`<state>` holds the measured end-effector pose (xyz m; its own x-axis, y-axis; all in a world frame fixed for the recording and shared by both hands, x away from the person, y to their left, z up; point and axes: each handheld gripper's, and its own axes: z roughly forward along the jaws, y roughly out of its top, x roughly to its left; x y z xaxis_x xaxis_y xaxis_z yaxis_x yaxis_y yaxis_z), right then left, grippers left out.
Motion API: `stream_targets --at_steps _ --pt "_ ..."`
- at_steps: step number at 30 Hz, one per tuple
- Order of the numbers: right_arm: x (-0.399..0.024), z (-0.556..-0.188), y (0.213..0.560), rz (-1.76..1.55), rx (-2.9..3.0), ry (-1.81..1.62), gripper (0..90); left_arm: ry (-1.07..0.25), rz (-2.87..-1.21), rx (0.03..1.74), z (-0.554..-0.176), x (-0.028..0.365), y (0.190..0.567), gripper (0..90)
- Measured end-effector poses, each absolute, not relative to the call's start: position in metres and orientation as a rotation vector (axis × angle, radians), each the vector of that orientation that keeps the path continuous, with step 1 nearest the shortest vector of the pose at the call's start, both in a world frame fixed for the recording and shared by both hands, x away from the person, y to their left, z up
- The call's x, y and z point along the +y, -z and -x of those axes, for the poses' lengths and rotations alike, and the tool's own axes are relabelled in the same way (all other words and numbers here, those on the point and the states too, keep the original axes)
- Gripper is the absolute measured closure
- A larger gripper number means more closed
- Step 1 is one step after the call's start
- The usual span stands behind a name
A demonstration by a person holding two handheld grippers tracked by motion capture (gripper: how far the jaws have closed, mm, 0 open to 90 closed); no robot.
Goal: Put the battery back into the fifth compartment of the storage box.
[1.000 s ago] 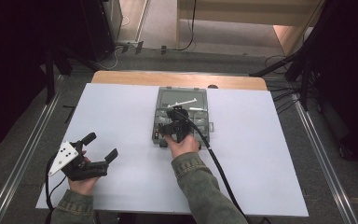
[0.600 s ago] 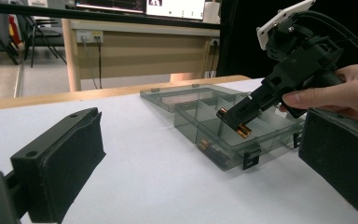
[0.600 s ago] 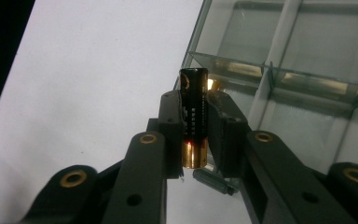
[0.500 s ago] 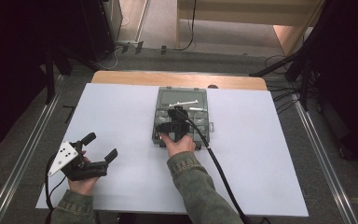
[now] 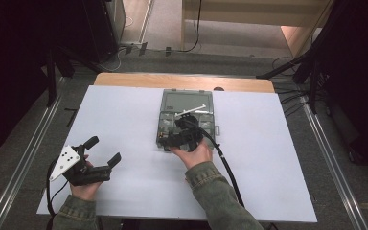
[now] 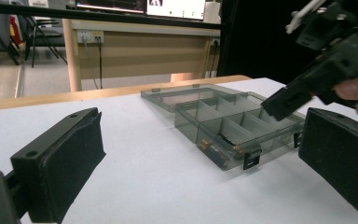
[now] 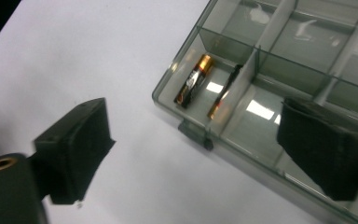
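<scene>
Opening just now, right gripper point(image 5: 172, 140) jaws stand spread w/ nothing between; two batteries point(image 7: 194, 87) lie in the corner compartment of the clear organizer box point(image 5: 165, 129), mid-frame in high view. Looks like drop-off done. Left gripper point(image 5: 103, 151) idle lower left, jaws apart, empty.

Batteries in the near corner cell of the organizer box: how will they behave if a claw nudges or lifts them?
The batteries are smooth cylinders lying flat, so probably apt to roll, though the cell's divider should stop them quickly. Their glossy casing may slip between pads. They look rigid; likely heavy for their size. The box is thin clear plastic and may slide.
</scene>
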<state>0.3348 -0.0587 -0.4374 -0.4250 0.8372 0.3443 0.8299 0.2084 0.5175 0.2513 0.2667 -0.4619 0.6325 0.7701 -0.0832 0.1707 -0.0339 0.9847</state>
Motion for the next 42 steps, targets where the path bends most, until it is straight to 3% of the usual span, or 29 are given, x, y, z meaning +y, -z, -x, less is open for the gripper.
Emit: stream_targets --at_steps 23,42 --pt "-0.068 -0.292 0.43 -1.415 2.6 -0.869 6.6 -0.578 -1.565 0.808 -0.251 0.266 0.462 0.0" --pt "-0.071 -0.263 0.453 -1.272 2.712 -0.576 9.4 -0.573 -1.564 0.809 -0.252 0.266 0.462 0.0"
